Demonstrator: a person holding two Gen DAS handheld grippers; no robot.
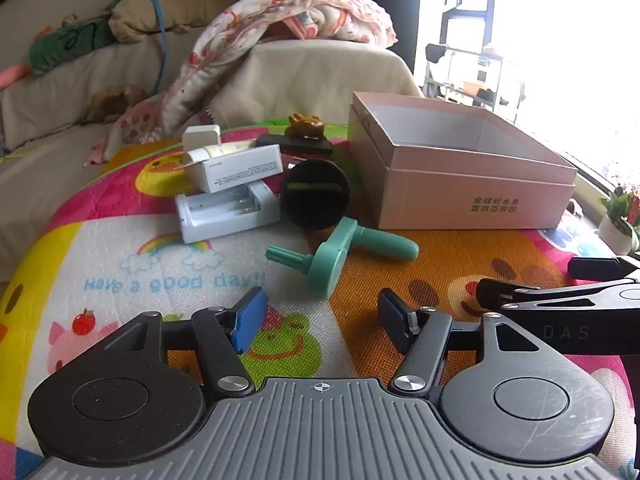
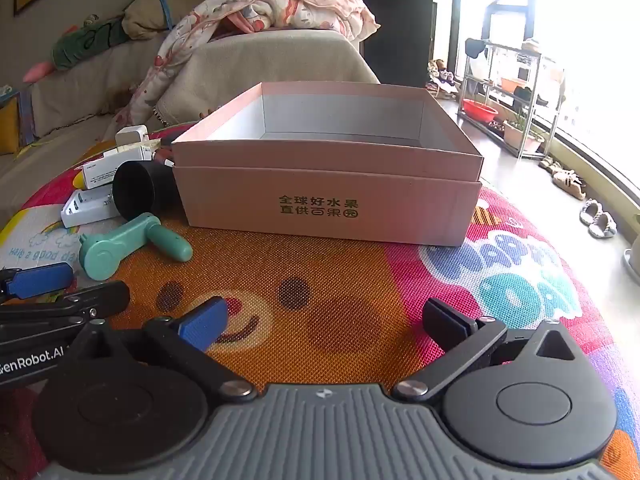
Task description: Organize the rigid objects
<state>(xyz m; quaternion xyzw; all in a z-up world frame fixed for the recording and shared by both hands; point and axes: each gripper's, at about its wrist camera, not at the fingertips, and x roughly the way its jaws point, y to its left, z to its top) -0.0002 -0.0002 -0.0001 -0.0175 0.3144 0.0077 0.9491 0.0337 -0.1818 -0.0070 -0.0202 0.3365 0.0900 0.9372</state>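
An open pink cardboard box (image 1: 472, 196) (image 2: 328, 200) stands on the colourful play mat, with nothing visible inside it. To its left lie a green crank handle (image 1: 340, 256) (image 2: 132, 244), a black round cup on its side (image 1: 316, 194) (image 2: 136, 192), a white battery charger (image 1: 224, 212) (image 2: 86, 208), a white carton (image 1: 240, 170) (image 2: 98, 172), a white plug adapter (image 1: 202, 136) (image 2: 132, 134) and a brown figurine on a black base (image 1: 306, 126). My left gripper (image 1: 320, 316) is open and empty, just short of the crank. My right gripper (image 2: 324, 320) is open and empty, facing the box front.
A beige sofa (image 1: 80, 80) with a flowered blanket (image 1: 280, 20) stands behind the mat. A metal rack (image 2: 516, 92), shoes (image 2: 568, 180) and slippers (image 2: 598, 216) are on the floor at right by the window. A potted plant (image 1: 620, 216) sits at the far right.
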